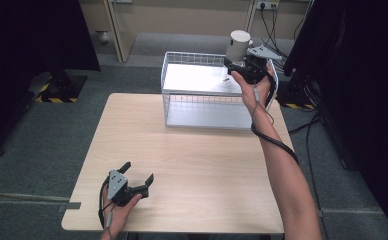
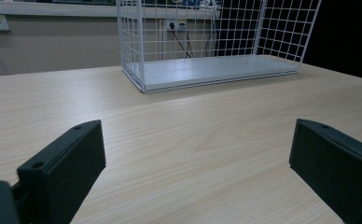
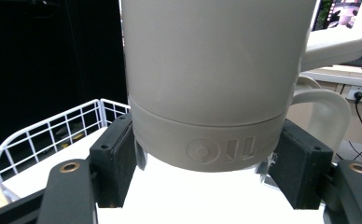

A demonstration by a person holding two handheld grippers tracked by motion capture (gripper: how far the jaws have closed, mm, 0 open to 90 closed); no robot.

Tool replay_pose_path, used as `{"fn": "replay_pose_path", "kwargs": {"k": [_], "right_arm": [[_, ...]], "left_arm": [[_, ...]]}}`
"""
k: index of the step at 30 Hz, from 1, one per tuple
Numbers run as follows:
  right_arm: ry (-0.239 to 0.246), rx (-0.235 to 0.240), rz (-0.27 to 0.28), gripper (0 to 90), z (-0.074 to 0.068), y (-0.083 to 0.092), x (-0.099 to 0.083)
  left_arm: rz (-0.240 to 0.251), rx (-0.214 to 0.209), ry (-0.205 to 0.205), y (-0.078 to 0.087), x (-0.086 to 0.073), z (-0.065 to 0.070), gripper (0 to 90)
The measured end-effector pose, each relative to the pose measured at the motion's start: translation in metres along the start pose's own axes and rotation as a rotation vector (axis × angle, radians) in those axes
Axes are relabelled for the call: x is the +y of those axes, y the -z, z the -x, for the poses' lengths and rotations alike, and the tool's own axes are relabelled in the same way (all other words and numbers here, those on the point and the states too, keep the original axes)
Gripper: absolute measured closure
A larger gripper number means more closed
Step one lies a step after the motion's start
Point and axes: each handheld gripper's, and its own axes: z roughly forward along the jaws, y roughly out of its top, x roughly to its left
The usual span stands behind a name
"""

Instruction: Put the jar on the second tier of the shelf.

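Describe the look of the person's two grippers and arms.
Both the left gripper and the right gripper are black, with flat rectangular jaws and brass-coloured screws. A grey three-cornered plate tops each, and a black cable trails along each wrist. The forearms are bare, without sleeves.

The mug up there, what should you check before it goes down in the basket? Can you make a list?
1. Grip: the right hand-held gripper is shut on the mug, one jaw on each side of its base. Ok.
2. Mug upright: ok.
3. Mug above the basket: it hangs over the far right corner, near the rim. Cannot tell if it clears the wire.
4. Basket floor free: nothing lies on it. Ok.
5. Left hand-held gripper out of the way: it sits open and low at the near left of the table. Ok.
6. Cable along the right arm free of the basket: cannot tell.
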Motion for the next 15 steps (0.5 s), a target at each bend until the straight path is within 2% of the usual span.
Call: {"fn": "replay_pose_path", "kwargs": {"k": [15], "right_arm": [[-0.031, -0.020, -0.031, 31.2, 0.004, -0.019, -0.002]], "left_arm": [[-0.003, -0.006, 0.003, 0.000, 0.000, 0.000, 3.0]]}}
